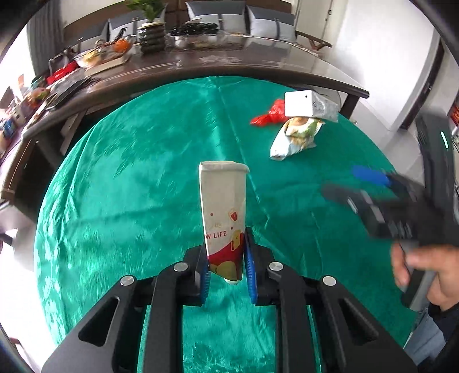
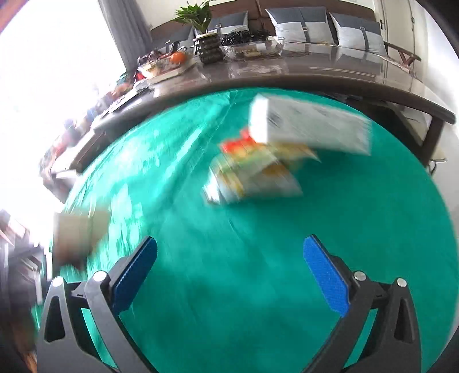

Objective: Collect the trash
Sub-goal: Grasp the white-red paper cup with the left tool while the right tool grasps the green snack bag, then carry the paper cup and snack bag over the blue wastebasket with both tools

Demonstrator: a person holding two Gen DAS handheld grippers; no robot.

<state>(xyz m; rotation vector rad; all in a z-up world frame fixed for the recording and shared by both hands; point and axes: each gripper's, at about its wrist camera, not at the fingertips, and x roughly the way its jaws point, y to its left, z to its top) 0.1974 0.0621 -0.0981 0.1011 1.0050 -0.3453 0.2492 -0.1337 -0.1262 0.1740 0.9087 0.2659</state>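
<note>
Black linkages of the left gripper (image 1: 226,271) fill the bottom of the left wrist view, and its two blue pads are closed on the lower end of a flattened paper cup (image 1: 223,212). That cup stands almost upright out of the jaws, its crushed rim uppermost; part of its printed lettering is cut off by the fold, and its very bottom is hidden between the pads.

A green tablecloth (image 1: 129,178) lies beneath it. Beyond the cup and to its right sits the remaining trash: a white box (image 1: 299,104) resting on a crumpled food wrapper (image 1: 292,137), with a red scrap (image 1: 268,116) just beside the box. To the right of the cup, the right gripper (image 1: 367,183) shows only as a dark smear with one blue pad, held by a hand (image 1: 424,269) cut off by the frame edge.

Seen from the right wrist, the right gripper (image 2: 229,275) has its jaws spread wide with only bare cloth between them. Everything past it is streaked with blur: the box (image 2: 309,126) and wrapper (image 2: 252,178) are hard to read, and the cup (image 2: 79,229) is a brownish smudge far to the left.

A dark table (image 1: 243,66) behind the cloth carries a potted plant (image 1: 150,25) and cluttered dishes too small to identify.
</note>
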